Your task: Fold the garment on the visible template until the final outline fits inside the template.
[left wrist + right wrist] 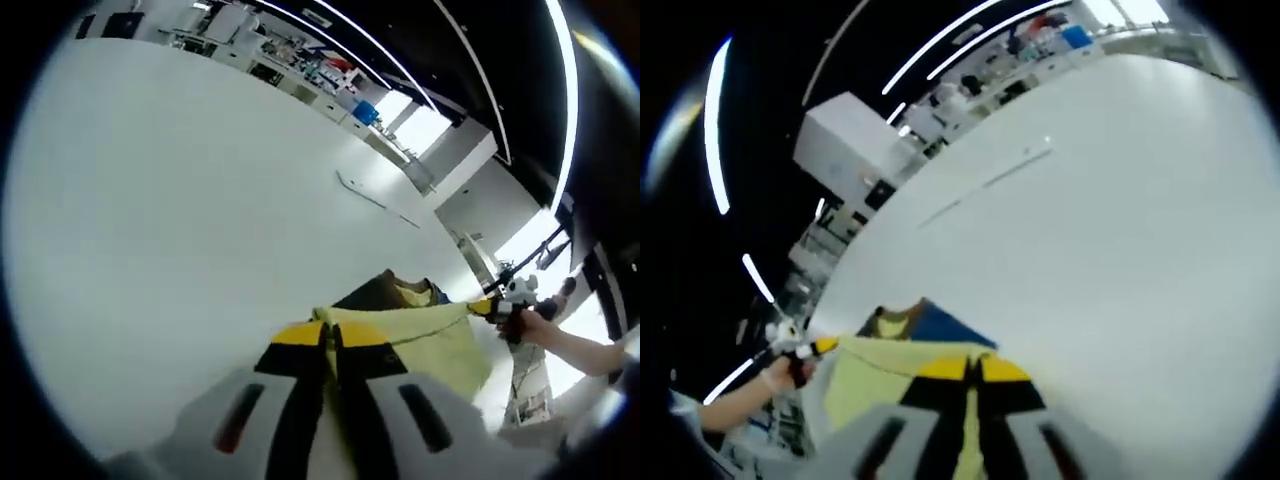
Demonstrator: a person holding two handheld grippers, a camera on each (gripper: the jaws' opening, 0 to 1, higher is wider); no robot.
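Observation:
A yellow garment (430, 335) with a dark inner part hangs stretched between both grippers above the white table (180, 200). In the left gripper view my left gripper (332, 340) is shut on one edge of the cloth, and my right gripper (490, 307), held by a hand, is shut on the far edge. From the right gripper view, my right gripper (970, 368) pinches the yellow garment (880, 375), whose blue-and-brown part shows near the collar. My left gripper (820, 347) holds the far corner. Thin template lines (370, 195) (985, 185) mark the table (1120, 220).
Cluttered lab benches (320, 70) run along the table's far edge. A white cabinet (845, 140) stands beyond the table. Long ceiling light strips (570, 90) run overhead. A person's forearm (590, 350) reaches in from the right.

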